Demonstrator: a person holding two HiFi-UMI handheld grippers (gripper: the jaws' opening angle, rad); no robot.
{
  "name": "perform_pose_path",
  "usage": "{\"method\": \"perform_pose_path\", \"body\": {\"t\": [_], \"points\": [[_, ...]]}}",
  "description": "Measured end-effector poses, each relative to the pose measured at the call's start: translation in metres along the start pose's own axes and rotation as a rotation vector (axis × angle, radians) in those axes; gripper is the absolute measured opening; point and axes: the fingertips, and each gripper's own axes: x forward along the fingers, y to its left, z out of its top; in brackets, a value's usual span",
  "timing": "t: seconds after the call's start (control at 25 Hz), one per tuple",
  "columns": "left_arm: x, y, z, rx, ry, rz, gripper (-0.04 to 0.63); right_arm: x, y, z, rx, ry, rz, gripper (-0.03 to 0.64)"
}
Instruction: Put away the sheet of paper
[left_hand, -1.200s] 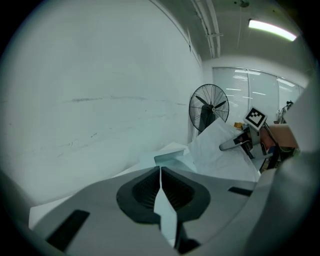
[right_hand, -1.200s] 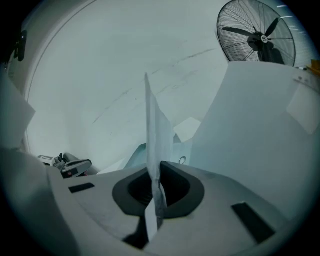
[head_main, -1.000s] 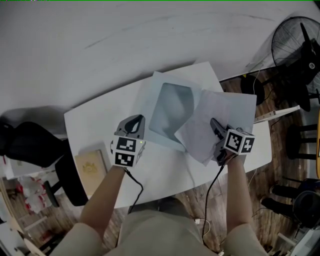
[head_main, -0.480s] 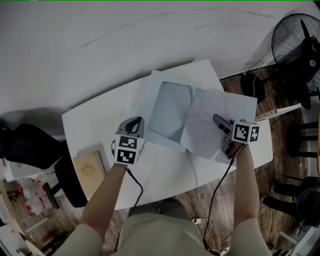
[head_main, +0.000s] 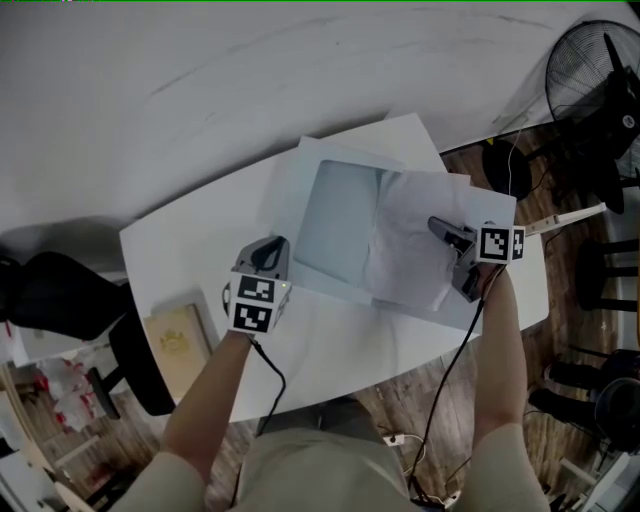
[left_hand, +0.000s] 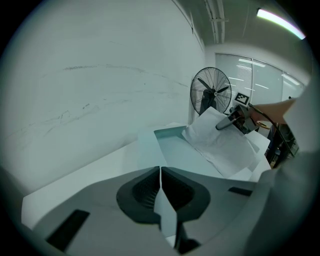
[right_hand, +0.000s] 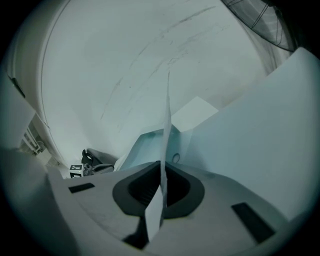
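Note:
A pale blue clear-fronted folder (head_main: 335, 225) lies on the white table (head_main: 190, 250). The white sheet of paper (head_main: 410, 255) rests at a slant over the folder's right part. My right gripper (head_main: 436, 225) is shut on the sheet's right side; in the right gripper view the sheet (right_hand: 167, 115) runs edge-on out of my right gripper (right_hand: 161, 167). At the folder's near left corner, my left gripper (head_main: 272, 247) is shut on a thin edge of the folder. In the left gripper view my left gripper (left_hand: 160, 170) clamps that edge, with the folder (left_hand: 172, 150), the sheet (left_hand: 225, 145) and my right gripper (left_hand: 222, 125) beyond.
A wall runs close behind the table. A standing fan (head_main: 595, 80) is at the far right, with stools on the wooden floor below it. Left of the table a black chair (head_main: 60, 290) stands, with a tan book (head_main: 178, 335) beside it. A cable hangs from each gripper.
My right gripper has carried the sheet to the right and lower, so it now lies flatter over the folder. My left gripper has sunk a little, still at the folder's corner.

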Motion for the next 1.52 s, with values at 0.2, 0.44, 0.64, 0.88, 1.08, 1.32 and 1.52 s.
{"method": "perform_pose_path", "body": {"t": [0.2,0.44,0.64,0.88,1.08,1.32,1.52], "points": [[0.002,0.003,-0.005,-0.006,0.01,0.007,0.028,0.012,0.002,-0.006,0.051,0.023,0.032,0.021],[0.002,0.006,-0.006,-0.012,0.012,0.014,0.028,0.032,0.009,-0.005,0.127,-0.021,0.058,0.021],[0.001,0.01,-0.005,-0.018,0.006,0.017,0.028,0.056,0.018,-0.009,0.165,-0.015,0.065,0.021],[-0.001,0.012,-0.005,-0.027,0.002,0.013,0.028,0.088,0.029,-0.018,0.19,0.011,0.05,0.022],[0.0,0.019,-0.007,-0.028,0.008,0.023,0.028,0.103,0.03,-0.021,0.214,0.007,0.02,0.023],[-0.001,0.025,-0.009,-0.041,0.011,0.02,0.028,0.121,0.039,-0.022,0.251,-0.012,0.04,0.023],[-0.002,0.027,-0.009,-0.045,0.006,0.015,0.028,0.138,0.045,-0.022,0.267,-0.02,0.035,0.023]]}}
